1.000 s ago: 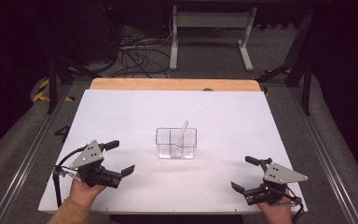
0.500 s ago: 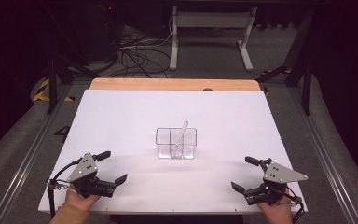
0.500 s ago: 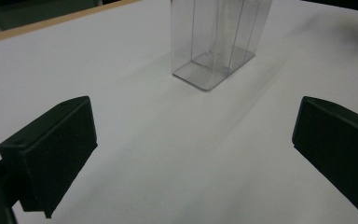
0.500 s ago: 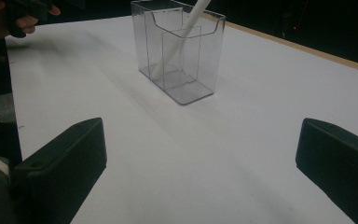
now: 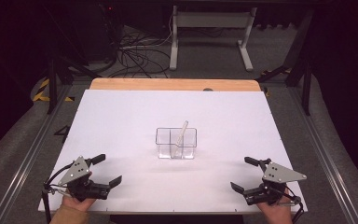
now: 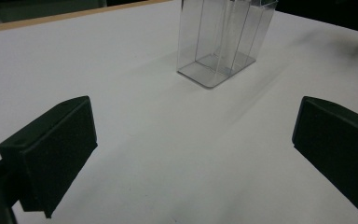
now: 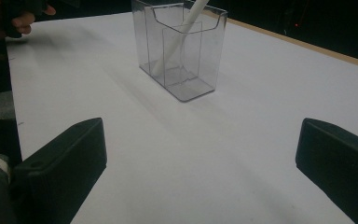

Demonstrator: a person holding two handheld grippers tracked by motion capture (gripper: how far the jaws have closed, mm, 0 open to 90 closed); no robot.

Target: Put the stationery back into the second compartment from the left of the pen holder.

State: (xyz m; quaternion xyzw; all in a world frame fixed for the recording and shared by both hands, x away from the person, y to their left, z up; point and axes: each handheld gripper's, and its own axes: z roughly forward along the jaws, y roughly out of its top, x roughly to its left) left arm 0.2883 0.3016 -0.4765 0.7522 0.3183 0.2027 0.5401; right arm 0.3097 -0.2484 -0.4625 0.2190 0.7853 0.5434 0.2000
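Left hand-held gripper [image 5: 106, 169] rests low at the near left corner of the counter [image 5: 121, 112], jaws spread wide and empty; right hand-held gripper [image 5: 244, 174] sits at the near right corner, likewise wide open with nothing between its jaws. We see the clear box [image 5: 176, 143] upright near the middle of the counter, well apart from both grippers and roughly midway between them. A white rod [image 5: 183, 132] leans inside it, its lower end on the floor of one compartment and its upper end poking above the rim; in the right gripper view the box [image 7: 181, 51] and rod [image 7: 177, 35] lie straight ahead between the jaws.

We judge the step in hand to be a reach toward the box or the rod. To do it well, we would bring one gripper in level, keep the jaws open until they straddle the target, and close gently, since the thin clear walls look light and liable to slide or tip on the smooth white sheet. The other gripper could steady the box.

Nothing stands between either gripper and the box. Beyond the far edge, cables [image 5: 135, 53] and a frame [image 5: 209, 21] sit on the floor.
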